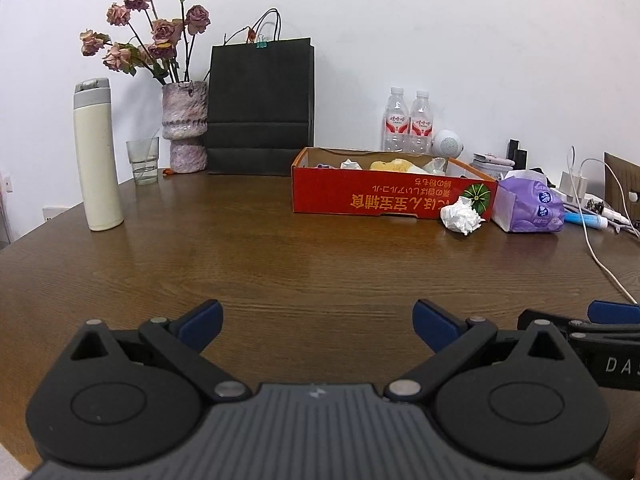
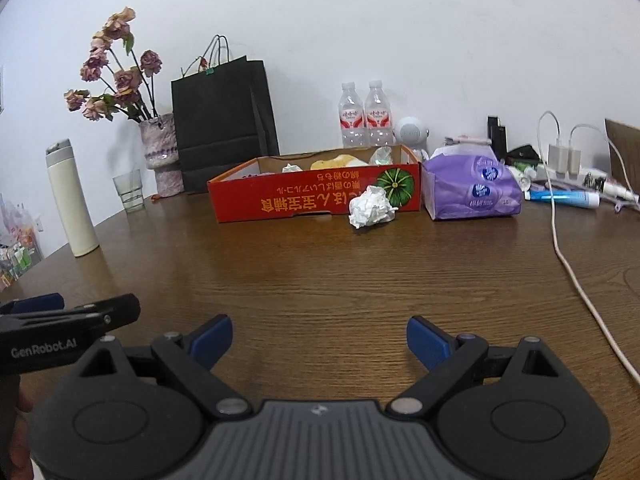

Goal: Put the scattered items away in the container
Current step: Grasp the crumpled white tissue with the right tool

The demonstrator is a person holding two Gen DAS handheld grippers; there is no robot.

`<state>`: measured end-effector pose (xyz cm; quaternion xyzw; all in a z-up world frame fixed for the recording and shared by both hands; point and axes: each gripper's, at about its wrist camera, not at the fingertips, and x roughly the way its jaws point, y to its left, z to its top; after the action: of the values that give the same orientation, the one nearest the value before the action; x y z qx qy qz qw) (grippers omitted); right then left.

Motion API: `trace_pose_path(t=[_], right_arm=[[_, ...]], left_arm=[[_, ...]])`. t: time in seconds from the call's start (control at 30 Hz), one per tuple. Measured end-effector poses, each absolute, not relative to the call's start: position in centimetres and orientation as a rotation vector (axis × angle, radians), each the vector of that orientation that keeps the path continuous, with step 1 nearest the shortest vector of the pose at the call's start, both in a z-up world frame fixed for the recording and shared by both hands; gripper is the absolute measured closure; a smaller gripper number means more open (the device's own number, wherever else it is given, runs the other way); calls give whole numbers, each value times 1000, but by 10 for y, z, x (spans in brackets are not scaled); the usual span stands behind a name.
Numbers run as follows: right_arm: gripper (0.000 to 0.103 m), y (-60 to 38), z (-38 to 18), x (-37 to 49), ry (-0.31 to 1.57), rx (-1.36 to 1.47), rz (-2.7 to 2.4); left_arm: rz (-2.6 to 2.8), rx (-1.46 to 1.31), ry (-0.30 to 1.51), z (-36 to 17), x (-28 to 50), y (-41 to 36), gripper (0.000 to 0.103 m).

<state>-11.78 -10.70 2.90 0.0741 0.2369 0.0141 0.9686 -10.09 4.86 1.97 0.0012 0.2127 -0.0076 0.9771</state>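
Note:
A shallow red cardboard box (image 1: 360, 196) (image 2: 280, 200) sits at the far side of the brown table, with crumpled paper and a yellow item inside. A crumpled white paper ball (image 1: 461, 215) (image 2: 370, 206) lies on the table against the box's front right corner. My left gripper (image 1: 318, 324) hovers open over bare wood, well short of the box. My right gripper (image 2: 320, 338) is also open with nothing between its fingers, low over the table and far from the paper ball. Each gripper shows at the edge of the other's view.
A purple tissue pack (image 1: 528, 208) (image 2: 472, 188) lies right of the box. A white flask (image 1: 98, 156), a glass (image 1: 143, 160), a flower vase (image 1: 185, 124) and a black bag (image 1: 260, 108) stand at the back left. Two water bottles (image 2: 364, 116), chargers and a white cable (image 2: 576, 280) occupy the right.

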Motion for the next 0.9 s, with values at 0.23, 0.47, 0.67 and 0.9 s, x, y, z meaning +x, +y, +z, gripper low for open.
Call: trace_pose_path(t=[0.23, 0.47, 0.67, 0.9], right_arm=[[9, -125, 52, -63, 531, 171, 37], [9, -147, 54, 38, 593, 175, 2], [30, -165, 41, 124, 681, 233, -16], [63, -159, 27, 158, 741, 135, -56]], left_arm=[[-5, -12, 439, 34, -64, 55, 0], [2, -42, 481, 45, 0, 64, 0], [4, -50, 490, 49, 36, 68, 0], [4, -46, 507, 49, 56, 65, 0]])
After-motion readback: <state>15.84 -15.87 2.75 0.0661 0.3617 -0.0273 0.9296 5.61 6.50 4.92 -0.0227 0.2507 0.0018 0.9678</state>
